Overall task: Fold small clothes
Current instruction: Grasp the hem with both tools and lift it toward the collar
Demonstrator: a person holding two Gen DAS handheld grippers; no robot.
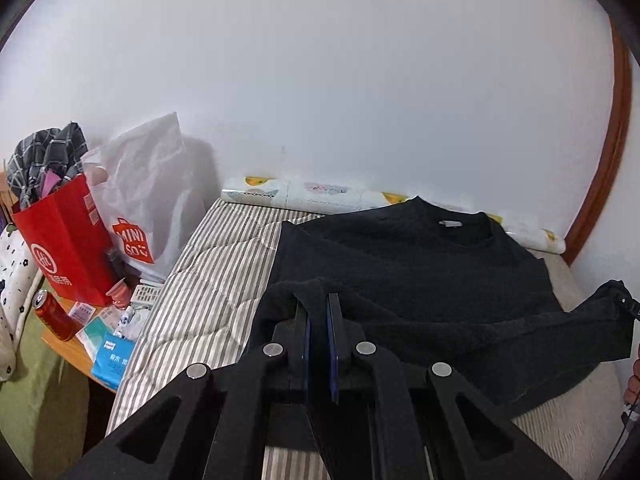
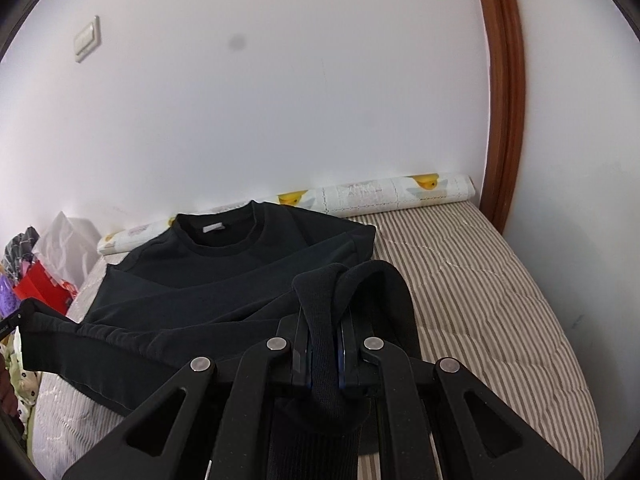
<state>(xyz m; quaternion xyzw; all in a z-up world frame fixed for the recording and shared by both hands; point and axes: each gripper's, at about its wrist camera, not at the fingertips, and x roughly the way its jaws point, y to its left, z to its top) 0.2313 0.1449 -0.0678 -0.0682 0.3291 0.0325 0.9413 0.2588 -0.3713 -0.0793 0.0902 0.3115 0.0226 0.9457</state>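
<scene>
Black fleece long-sleeved sweatshirt (image 1: pixel 408 264) ahead on striped bed (image 1: pixel 208 280); your left hand-held gripper (image 1: pixel 319 308) and right hand-held gripper (image 2: pixel 324 320) each pinch its hem.

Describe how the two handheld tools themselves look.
Both the left tool and the right tool look alike: matte black angular linkage arms with triangular cut-outs, four round silver pivot pins each, and flat black fingers with blue inner pads. No cables or markings are readable.

A plain white wall (image 2: pixel 280 100) with a white switch plate (image 2: pixel 87 39) backs the grey-striped quilted mattress (image 2: pixel 480 272); a curved brown wooden frame (image 2: pixel 504 100) rises beside it.
</scene>
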